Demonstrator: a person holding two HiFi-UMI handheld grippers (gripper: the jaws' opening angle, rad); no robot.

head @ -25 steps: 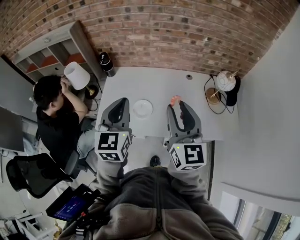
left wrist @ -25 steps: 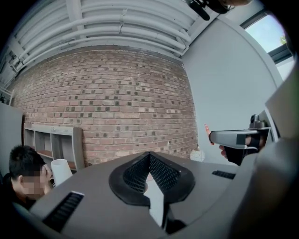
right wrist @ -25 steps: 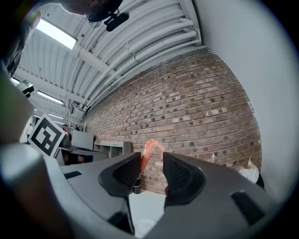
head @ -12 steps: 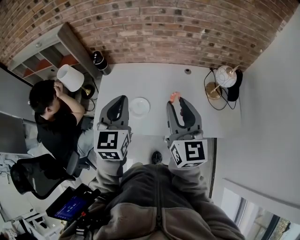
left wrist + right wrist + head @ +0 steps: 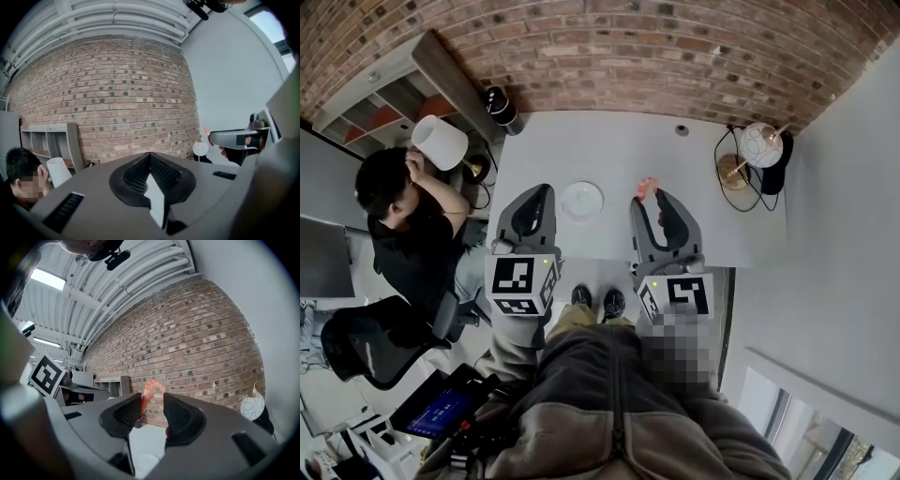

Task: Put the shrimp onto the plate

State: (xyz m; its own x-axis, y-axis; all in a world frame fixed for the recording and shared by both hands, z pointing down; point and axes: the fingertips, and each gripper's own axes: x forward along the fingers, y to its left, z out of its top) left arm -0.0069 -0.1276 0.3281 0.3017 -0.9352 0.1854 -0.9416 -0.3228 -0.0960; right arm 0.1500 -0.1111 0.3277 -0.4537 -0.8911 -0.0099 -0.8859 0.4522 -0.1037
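Note:
A pink shrimp (image 5: 647, 186) sticks up from the tip of my right gripper (image 5: 651, 195), which is shut on it above the grey table (image 5: 609, 155). In the right gripper view the curled shrimp (image 5: 149, 391) sits between the black pads of the right gripper (image 5: 151, 399). The small white plate (image 5: 581, 200) lies on the table between the two grippers and shows low in the right gripper view as the plate (image 5: 147, 460). My left gripper (image 5: 538, 194) hovers left of the plate, and the left gripper (image 5: 150, 154) has its pads together with nothing in them.
A person (image 5: 403, 211) sits at the table's left end beside a white lampshade (image 5: 441, 142). A black cylinder (image 5: 499, 105) stands at the back left corner. A globe lamp (image 5: 759, 145) and cable are at the right end. A brick wall runs behind.
Both grippers have sunk a little and drifted together over the table's near edge, keeping their spacing around the plate. The shrimp stays in the right jaws. The wearer's shoes have come into view.

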